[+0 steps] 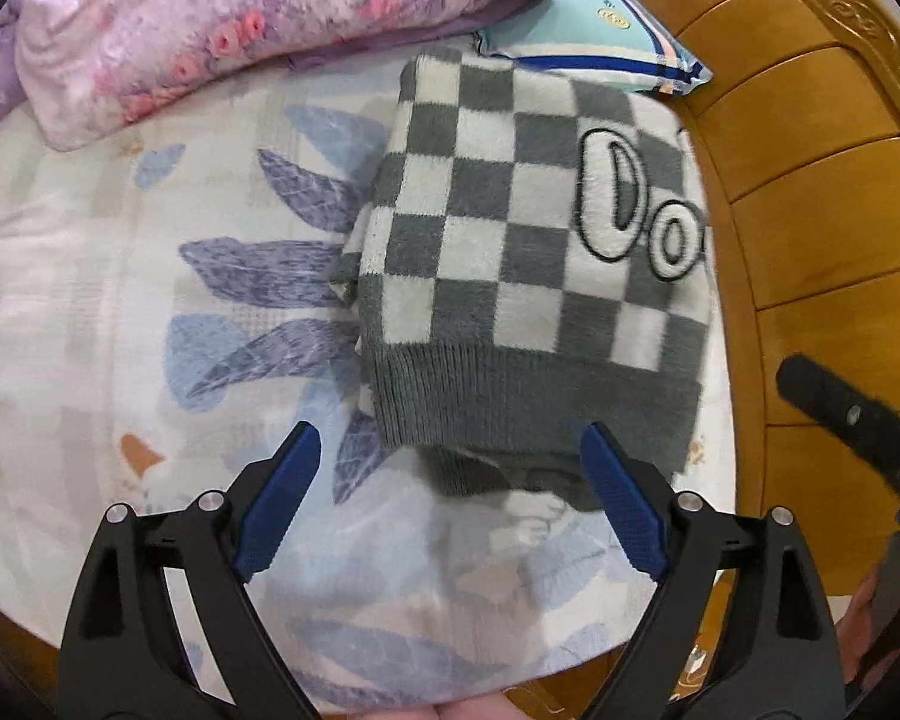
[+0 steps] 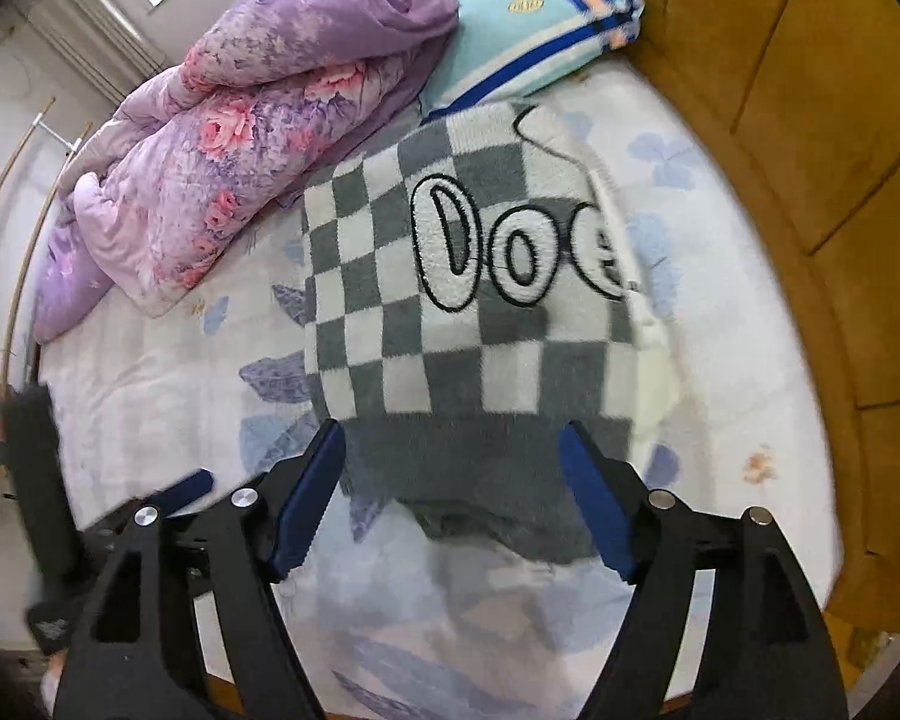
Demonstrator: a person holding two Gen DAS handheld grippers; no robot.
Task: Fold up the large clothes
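A grey and white checked sweater (image 1: 510, 252) with outlined letters lies folded into a compact rectangle on the bed, its grey ribbed hem toward me. My left gripper (image 1: 450, 450) hangs above the hem's near edge, open, with nothing between its blue pads (image 1: 282, 498). In the right wrist view the same sweater (image 2: 468, 300) lies flat, and my right gripper (image 2: 453, 450) is open above its hem, clear of the cloth. The right gripper shows as a black shape (image 1: 852, 414) at the right edge of the left wrist view. The left gripper appears at the left edge (image 2: 168, 498) of the right wrist view.
The bed sheet (image 1: 120, 300) is white with blue leaf prints. A purple floral quilt (image 2: 222, 138) is bunched at the far left. A turquoise striped pillow (image 2: 528, 18) lies behind the sweater. A wooden headboard (image 1: 810, 180) curves along the right.
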